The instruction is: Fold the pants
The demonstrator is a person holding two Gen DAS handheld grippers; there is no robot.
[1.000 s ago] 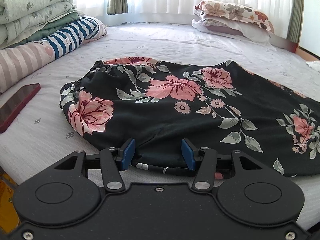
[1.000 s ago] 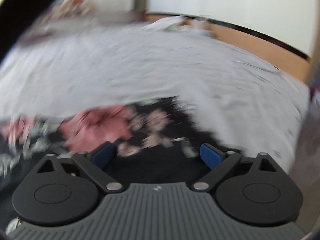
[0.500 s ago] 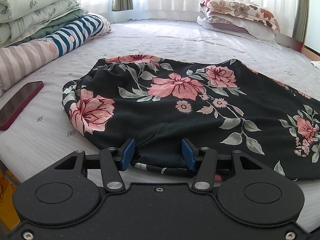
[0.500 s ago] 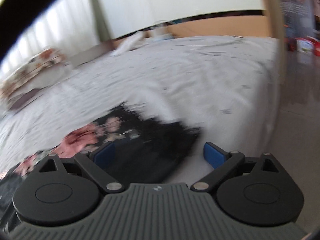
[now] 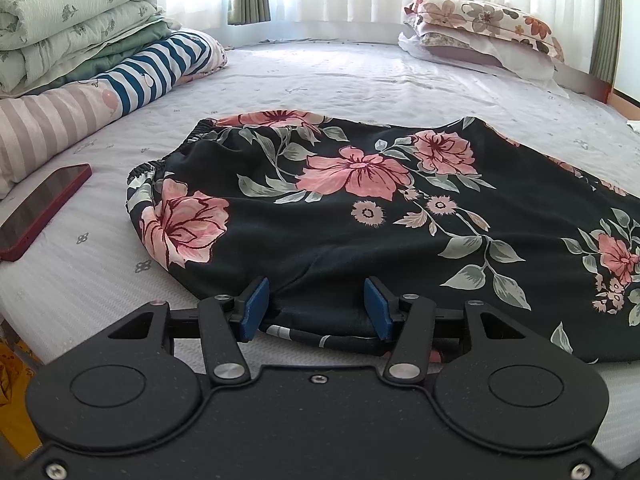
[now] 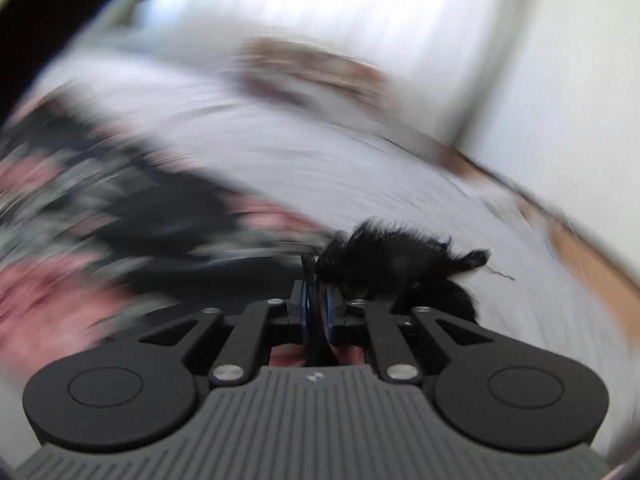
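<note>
Grab phase: the right gripper (image 6: pixel 316 300) is closing, pinching the pants (image 5: pixel 360 208) hem, left gripper (image 5: pixel 316 304) half-spread around the near edge (unpinched), so next lift and fold.

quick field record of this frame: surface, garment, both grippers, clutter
surface: bed, pale sheet
garment: pants, black floral, lying spread on the bed
left gripper: jaws partly open around the near edge of the pants, pads not pressing
right gripper: jaws closing, a bunch of black cloth between the pads; view blurred
clutter: phone left of the pants; folded bedding far left; pillows far right
</note>
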